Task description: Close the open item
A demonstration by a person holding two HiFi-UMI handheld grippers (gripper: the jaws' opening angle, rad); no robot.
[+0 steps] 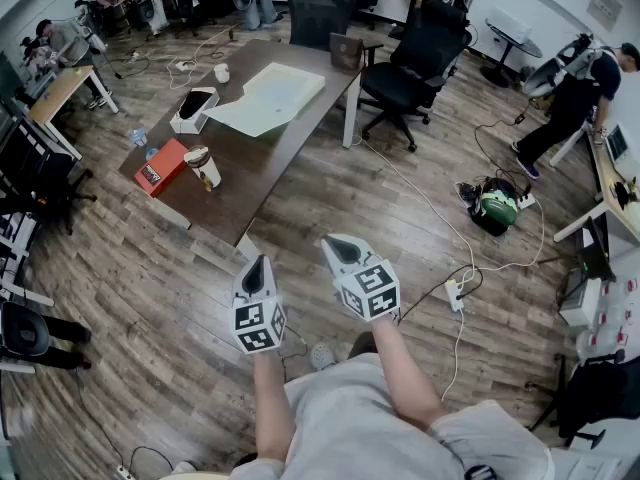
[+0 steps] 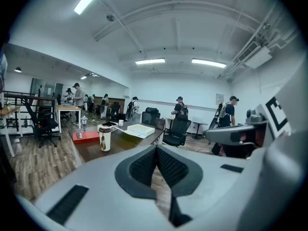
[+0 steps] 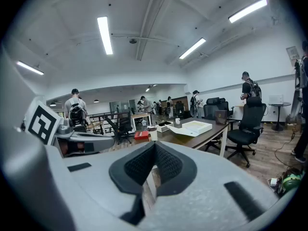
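A flat white box (image 1: 270,96) lies on the dark brown table (image 1: 260,168), its lid spread out flat beside it; it also shows in the left gripper view (image 2: 139,130) and the right gripper view (image 3: 195,127). A smaller white box (image 1: 193,108) with a dark inside sits to its left. My left gripper (image 1: 260,263) and right gripper (image 1: 337,243) hover over the wooden floor, short of the table's near corner. Both are shut with nothing between the jaws, as the left gripper (image 2: 156,150) and the right gripper (image 3: 155,148) show in their own views.
On the table also stand a red box (image 1: 162,165), a paper coffee cup (image 1: 203,167), a white mug (image 1: 221,72) and a laptop (image 1: 347,51). Black office chairs (image 1: 415,58) stand at the table's right. Cables and a power strip (image 1: 455,295) lie on the floor. People stand around the room.
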